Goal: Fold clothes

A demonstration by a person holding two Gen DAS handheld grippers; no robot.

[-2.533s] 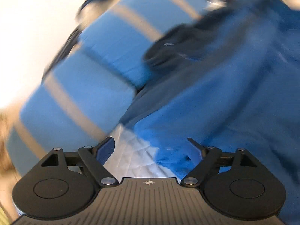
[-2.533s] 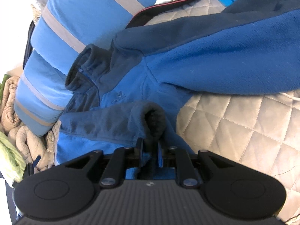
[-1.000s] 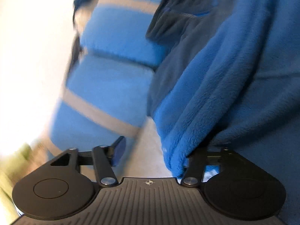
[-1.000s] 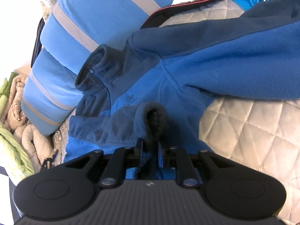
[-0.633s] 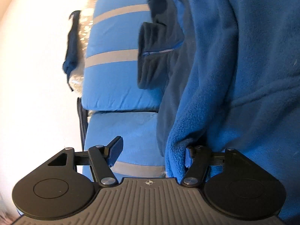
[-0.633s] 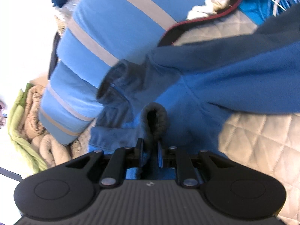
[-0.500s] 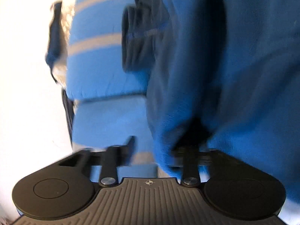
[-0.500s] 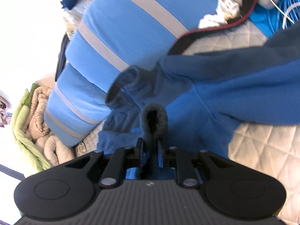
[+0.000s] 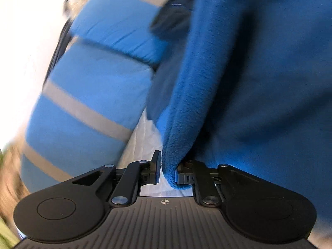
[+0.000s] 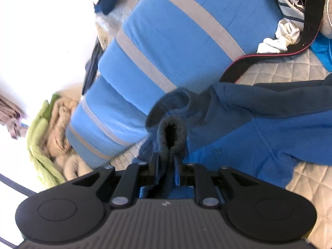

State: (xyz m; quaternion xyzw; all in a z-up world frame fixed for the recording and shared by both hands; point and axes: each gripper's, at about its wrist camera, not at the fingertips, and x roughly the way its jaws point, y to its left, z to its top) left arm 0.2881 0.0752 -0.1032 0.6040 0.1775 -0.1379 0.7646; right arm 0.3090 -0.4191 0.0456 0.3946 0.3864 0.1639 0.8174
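Note:
A blue fleece jacket (image 10: pixel 259 137) with navy shoulders and collar (image 10: pixel 172 97) lies on a quilted beige cover (image 10: pixel 307 186). My right gripper (image 10: pixel 166 166) is shut on the jacket's dark sleeve cuff (image 10: pixel 171 128), held up above the jacket's chest. In the left wrist view the jacket (image 9: pixel 249 83) hangs close and fills the right half. The jaws of my left gripper (image 9: pixel 167 170) are closing, and a fold of the jacket's bright blue edge (image 9: pixel 170 166) is pinched between the pads. The navy collar (image 9: pixel 172 18) shows blurred at the top.
Blue cushions with grey stripes (image 10: pixel 166 41) stand behind the jacket, seen also as cushions (image 9: pixel 89 103) at the left. A black bag with red trim (image 10: pixel 269 56) and white cloth (image 10: pixel 278 37) lie at the back right. Green and beige blankets (image 10: pixel 51 128) are piled at the left.
My left gripper's jaws have come together on the jacket's blue edge and lifted it slightly. My right gripper has risen with the cuff, so the jacket sits lower in its view.

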